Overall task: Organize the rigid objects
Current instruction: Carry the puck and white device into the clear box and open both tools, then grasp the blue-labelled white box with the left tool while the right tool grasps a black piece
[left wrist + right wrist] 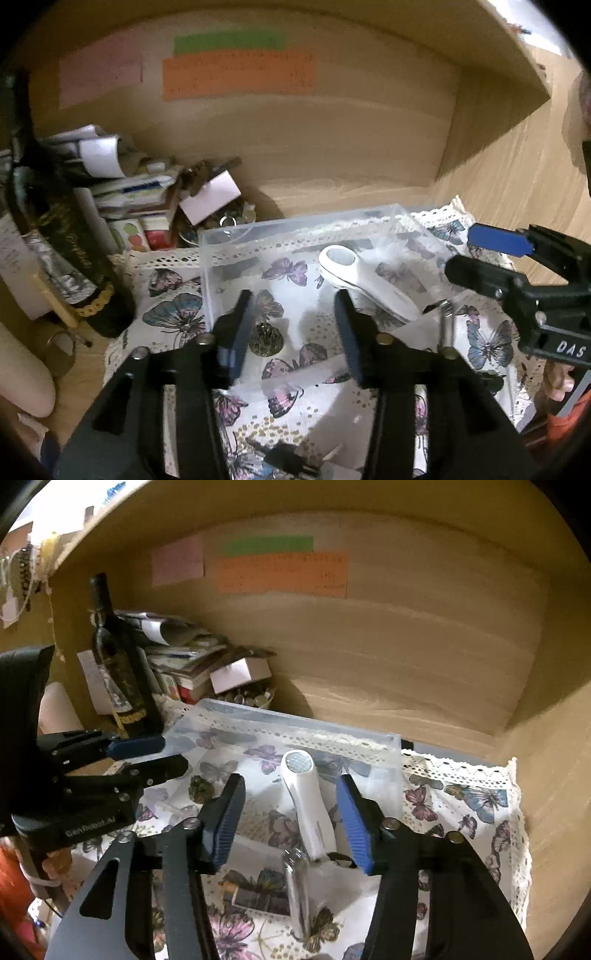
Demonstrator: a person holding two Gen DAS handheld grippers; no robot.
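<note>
A clear plastic box (221, 258) (388, 771) stands on a butterfly-print cloth inside a wooden shelf. In it lie a white handheld device (365, 280) (310, 805), a small dark metal bell-shaped piece (265, 338) (201, 788) and a shiny metal cylinder (447, 325) (297, 890). My left gripper (293, 332) is open and empty above the box, over the bell piece. My right gripper (291, 819) is open, its jaws either side of the white device's handle without closing on it. Each gripper shows in the other's view: the right (480, 258), the left (147, 753).
A dark bottle (62, 236) (122, 672) stands at the left. Behind it is a pile of papers and small boxes (147, 199) (192, 661). Coloured paper notes (236, 70) (280, 568) are stuck on the back wall. The shelf's side wall (554, 775) is at the right.
</note>
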